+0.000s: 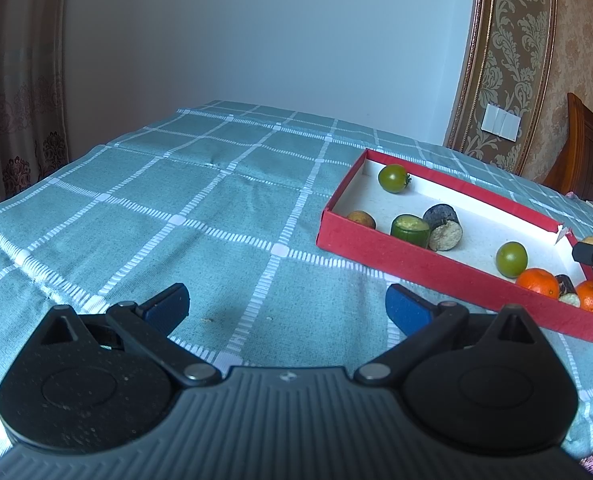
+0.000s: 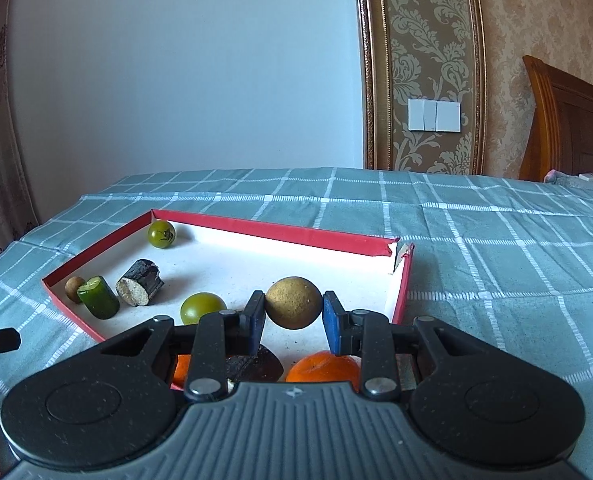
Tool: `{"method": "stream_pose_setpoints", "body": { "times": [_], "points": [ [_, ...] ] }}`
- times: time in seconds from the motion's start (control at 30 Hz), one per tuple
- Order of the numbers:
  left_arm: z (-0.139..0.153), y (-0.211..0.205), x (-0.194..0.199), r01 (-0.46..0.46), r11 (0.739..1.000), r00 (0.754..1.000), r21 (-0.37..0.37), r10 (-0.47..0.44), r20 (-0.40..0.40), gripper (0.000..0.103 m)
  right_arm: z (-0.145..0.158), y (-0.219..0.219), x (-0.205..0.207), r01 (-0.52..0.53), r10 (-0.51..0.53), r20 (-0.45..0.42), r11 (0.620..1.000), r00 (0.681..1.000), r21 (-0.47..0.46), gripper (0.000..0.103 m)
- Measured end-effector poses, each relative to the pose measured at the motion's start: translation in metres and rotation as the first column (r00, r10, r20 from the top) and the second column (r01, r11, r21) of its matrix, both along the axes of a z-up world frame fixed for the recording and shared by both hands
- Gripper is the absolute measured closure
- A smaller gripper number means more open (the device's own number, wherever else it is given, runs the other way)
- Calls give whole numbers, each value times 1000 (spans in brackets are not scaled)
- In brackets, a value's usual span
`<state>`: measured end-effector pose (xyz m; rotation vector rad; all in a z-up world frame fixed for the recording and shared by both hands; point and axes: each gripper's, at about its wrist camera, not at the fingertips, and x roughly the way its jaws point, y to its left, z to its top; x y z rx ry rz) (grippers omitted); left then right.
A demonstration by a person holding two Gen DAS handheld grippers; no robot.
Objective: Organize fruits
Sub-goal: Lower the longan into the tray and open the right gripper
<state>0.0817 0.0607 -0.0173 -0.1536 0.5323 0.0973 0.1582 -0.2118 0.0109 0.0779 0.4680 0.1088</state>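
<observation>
My right gripper (image 2: 293, 312) is shut on a round tan fruit (image 2: 293, 302), held over the near right part of the red box (image 2: 280, 227). Inside the box lie two green tomatoes (image 2: 161, 233) (image 2: 202, 307), a dark sugarcane piece (image 2: 140, 288), a green cucumber piece (image 2: 98, 297), a small brown longan (image 2: 73, 288) and two oranges (image 2: 322, 367), partly hidden under my fingers. My left gripper (image 1: 286, 306) stands open over the checked cloth, left of the red box (image 1: 436, 272), with nothing between its blue pads (image 1: 404, 306).
A teal checked cloth (image 1: 176, 220) covers the table. A white wall stands behind, a curtain (image 1: 12, 80) at the left, patterned wallpaper with a switch plate (image 2: 434, 115) and a wooden headboard (image 2: 568, 128) at the right.
</observation>
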Motion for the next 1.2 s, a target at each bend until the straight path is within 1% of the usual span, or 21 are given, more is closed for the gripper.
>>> {"method": "stream_pose_setpoints", "body": {
  "times": [0.07, 0.13, 0.27, 0.47, 0.57, 0.73, 0.93, 0.97, 1.0, 1.03, 1.07, 1.1, 1.2],
  "points": [
    [0, 0, 0, -1, 1000, 1000, -2, 1, 1, 0, -1, -3, 3, 2, -2, -23, 1000, 1000, 15, 73],
    [0, 0, 0, -1, 1000, 1000, -4, 1, 1, 0, -2, -2, 3, 5, -6, -25, 1000, 1000, -2, 73],
    [0, 0, 0, 2, 1000, 1000, -7, -2, 2, 0, -2, -3, 1, 7, -7, -46, 1000, 999, 7, 73],
    [0, 1, -1, 1, 1000, 1000, -13, -1, 2, 0, 2, -4, -1, 18, -18, -48, 1000, 999, 0, 73],
    [0, 1, -1, 1, 1000, 1000, -13, -1, 3, 0, 7, -3, -7, 17, -17, -30, 1000, 999, 5, 73],
    [0, 2, -1, 3, 1000, 1000, -19, -3, 2, 0, 16, 2, -27, -11, 11, 2, 1000, 1000, 25, 73],
    [0, 2, -1, 5, 1000, 1000, -21, -4, 5, 0, 8, 1, -69, -57, 58, -4, 991, 998, 121, 72],
    [0, 2, -1, 4, 1000, 1000, -21, -4, 4, 0, 6, 1, -76, -61, 62, -8, 989, 998, 133, 70],
    [0, 2, -1, 4, 1000, 1000, -21, -4, 4, 0, 3, -1, -83, -59, 61, -10, 987, 998, 146, 61],
    [0, 3, -1, 5, 1000, 1000, -23, -5, 4, 0, 0, -2, -90, -52, 54, -10, 986, 998, 159, 55],
    [0, 3, -1, 4, 1000, 1000, -22, -4, 3, 0, -4, -4, -96, -40, 42, -10, 985, 999, 169, 43],
    [0, 3, -2, 2, 1000, 1000, -21, -2, 4, 0, -7, -6, -100, -27, 29, -9, 985, 1000, 172, 38],
    [1, 4, -1, -1, 1000, 1000, -25, 1, 3, 0, -18, -9, -103, 2, 2, -30, 988, 1000, 156, 38]
  ]
}}
